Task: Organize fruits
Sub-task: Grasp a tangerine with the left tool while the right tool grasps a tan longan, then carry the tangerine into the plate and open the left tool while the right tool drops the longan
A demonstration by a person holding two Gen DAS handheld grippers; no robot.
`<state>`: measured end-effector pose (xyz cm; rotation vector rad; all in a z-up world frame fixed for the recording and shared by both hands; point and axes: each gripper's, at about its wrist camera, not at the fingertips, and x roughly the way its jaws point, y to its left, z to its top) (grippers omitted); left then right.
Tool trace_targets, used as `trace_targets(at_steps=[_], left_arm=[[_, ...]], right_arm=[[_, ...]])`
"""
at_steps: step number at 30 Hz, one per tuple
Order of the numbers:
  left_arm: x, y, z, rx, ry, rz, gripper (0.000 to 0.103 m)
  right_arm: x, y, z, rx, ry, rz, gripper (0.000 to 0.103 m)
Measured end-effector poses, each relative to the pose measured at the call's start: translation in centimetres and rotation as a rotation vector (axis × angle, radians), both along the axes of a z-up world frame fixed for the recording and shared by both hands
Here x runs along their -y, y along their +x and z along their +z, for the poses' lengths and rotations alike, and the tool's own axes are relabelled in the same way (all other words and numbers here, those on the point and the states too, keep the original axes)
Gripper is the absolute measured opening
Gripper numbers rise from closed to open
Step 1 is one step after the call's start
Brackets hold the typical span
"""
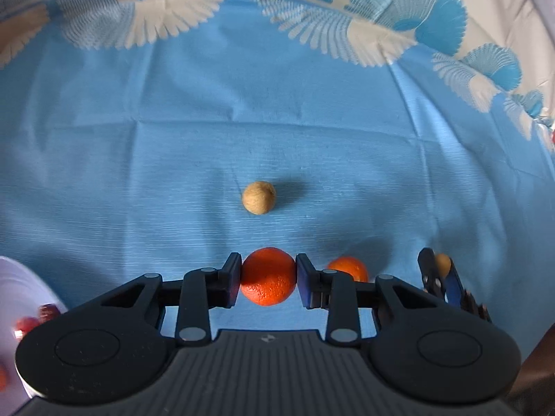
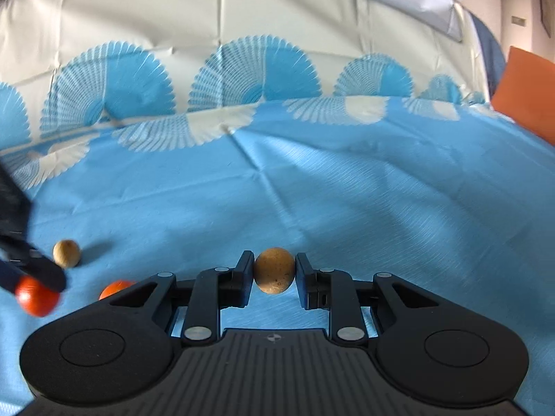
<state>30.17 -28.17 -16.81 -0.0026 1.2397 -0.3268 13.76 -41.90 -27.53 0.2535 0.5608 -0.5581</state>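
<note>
My left gripper [image 1: 269, 270] is shut on an orange [image 1: 268, 276] and holds it over the blue cloth. A second orange [image 1: 348, 268] lies on the cloth just to its right. A tan round fruit [image 1: 259, 197] lies on the cloth ahead. My right gripper [image 2: 274, 268] is shut on a brown round fruit [image 2: 274, 270]. In the right wrist view the left gripper [image 2: 34, 277] shows at the left edge with its orange [image 2: 36, 296], beside the second orange [image 2: 116, 288] and the tan fruit [image 2: 66, 252]. The right gripper [image 1: 438, 270] shows at the right of the left wrist view.
A blue tablecloth [image 1: 277, 121] with white fan patterns covers the table. A white plate [image 1: 20, 287] with small red fruits [image 1: 26, 324] sits at the lower left of the left wrist view. An orange cushion [image 2: 527, 100] stands at the far right.
</note>
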Motion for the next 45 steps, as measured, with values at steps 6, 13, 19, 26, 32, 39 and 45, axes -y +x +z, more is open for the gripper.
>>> trace_targets(at_steps=[6, 13, 19, 26, 32, 39, 45], left_arm=[[-5.1, -4.4, 5.8, 0.063, -0.004, 0.006, 0.037], [-13.4, -13.3, 12.7, 0.183, 0.047, 0.02, 0.037], [-20.1, -21.0, 15.9, 0.224, 0.048, 0.077, 0.037], [-26.2, -28.7, 17.3, 0.253, 0.008, 0.124, 0.037], [-29.2, -32.6, 17.4, 0.281, -0.009, 0.156, 0.037], [-31.4, -33.6, 17.6, 0.297, -0.035, 0.2, 0.037], [-32.1, -32.8, 17.6, 0.298, -0.04, 0.221, 0.037]], right_arm=[[-0.8, -1.4, 1.5, 0.014, -0.112, -0.027, 0.026], [-4.6, -7.4, 8.5, 0.047, -0.08, 0.062, 0.026], [-10.9, -14.9, 15.2, 0.077, 0.004, 0.287, 0.026], [-19.0, -22.1, 20.2, 0.086, 0.029, 0.495, 0.026], [-23.6, -25.9, 21.9, 0.072, 0.005, 0.603, 0.026], [-26.6, -26.6, 22.6, 0.054, -0.033, 0.709, 0.026], [-26.7, -26.0, 22.6, 0.035, -0.036, 0.728, 0.026]])
